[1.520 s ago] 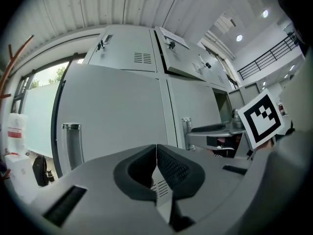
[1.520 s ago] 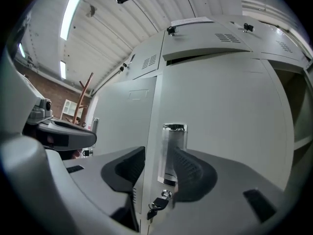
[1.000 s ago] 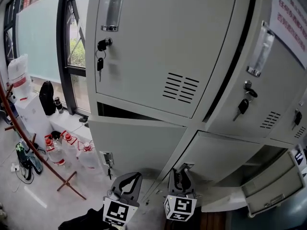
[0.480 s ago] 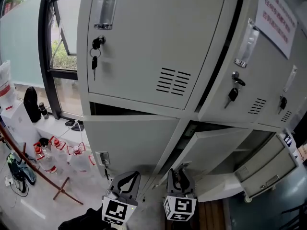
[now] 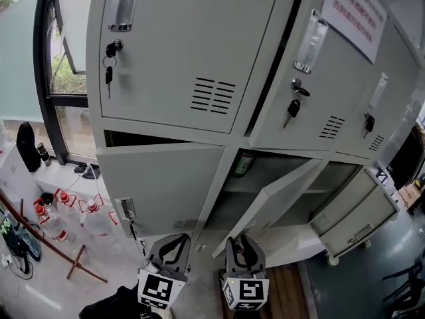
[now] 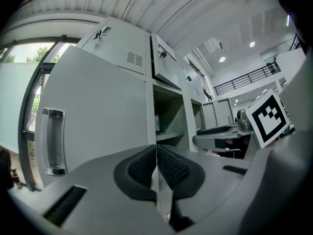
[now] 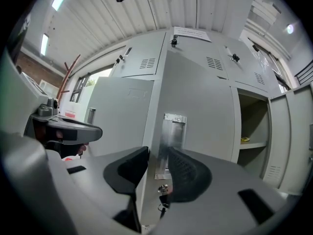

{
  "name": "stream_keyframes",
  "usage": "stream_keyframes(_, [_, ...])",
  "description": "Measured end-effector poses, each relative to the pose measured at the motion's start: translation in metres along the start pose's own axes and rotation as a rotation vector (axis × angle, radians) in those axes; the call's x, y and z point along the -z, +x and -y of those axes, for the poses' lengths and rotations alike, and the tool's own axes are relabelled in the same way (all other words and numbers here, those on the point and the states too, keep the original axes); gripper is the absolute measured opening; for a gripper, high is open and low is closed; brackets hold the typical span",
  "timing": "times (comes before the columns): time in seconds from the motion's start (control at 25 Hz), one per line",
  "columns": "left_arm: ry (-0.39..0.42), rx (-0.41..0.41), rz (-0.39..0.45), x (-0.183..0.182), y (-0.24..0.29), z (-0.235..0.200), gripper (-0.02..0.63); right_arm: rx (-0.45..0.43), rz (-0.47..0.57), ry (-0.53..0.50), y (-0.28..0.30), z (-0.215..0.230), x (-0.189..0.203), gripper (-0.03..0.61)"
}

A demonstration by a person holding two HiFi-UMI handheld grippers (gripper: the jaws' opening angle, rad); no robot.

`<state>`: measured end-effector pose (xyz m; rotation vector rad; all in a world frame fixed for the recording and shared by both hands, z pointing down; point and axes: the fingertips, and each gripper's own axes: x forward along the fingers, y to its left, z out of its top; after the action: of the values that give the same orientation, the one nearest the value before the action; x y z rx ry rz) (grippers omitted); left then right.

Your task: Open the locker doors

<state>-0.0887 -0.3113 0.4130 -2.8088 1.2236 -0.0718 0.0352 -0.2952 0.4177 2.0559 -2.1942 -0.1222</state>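
The grey lockers fill the head view. The middle lower door [image 5: 285, 191] stands swung well out, and a bottle [image 5: 243, 163] shows in its compartment. The left lower door [image 5: 166, 185] is slightly ajar and the right lower door [image 5: 352, 214] hangs wide open. My right gripper [image 5: 240, 240] is low, just before the middle door's free edge. In the right gripper view its jaws [image 7: 157, 153] stand apart, having just widened a little, with nothing between them. That door's handle [image 7: 174, 131] and key [image 7: 164, 187] show beyond the gap. My left gripper [image 5: 179, 241] [image 6: 156, 148] is shut and empty, facing the left lower door [image 6: 98, 121].
The upper doors [image 5: 186, 45] are closed with keys hanging in them, and a paper notice [image 5: 352, 8] sits on one. A window [image 5: 63, 58] is at the left. Red-capped bottles [image 5: 53, 205] and a reddish stand [image 5: 40, 238] are on the floor there.
The middle lower door has swung from barely ajar to well open. My right gripper has drawn back with it. The view has shifted right along the lockers.
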Motion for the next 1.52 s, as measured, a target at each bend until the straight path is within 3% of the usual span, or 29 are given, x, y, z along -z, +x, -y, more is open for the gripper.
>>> stream_keyframes(0.8, [0.024, 0.032, -0.01, -0.012, -0.025, 0.111, 0.025, 0.026, 0.002, -0.011, -0.101, 0.049, 0.014, 0.089])
stream_keyframes(1.52, [0.027, 0.089, -0.002, -0.018, -0.012, 0.192, 0.025, 0.151, -0.003, -0.009, -0.163, 0.134, 0.034, 0.066])
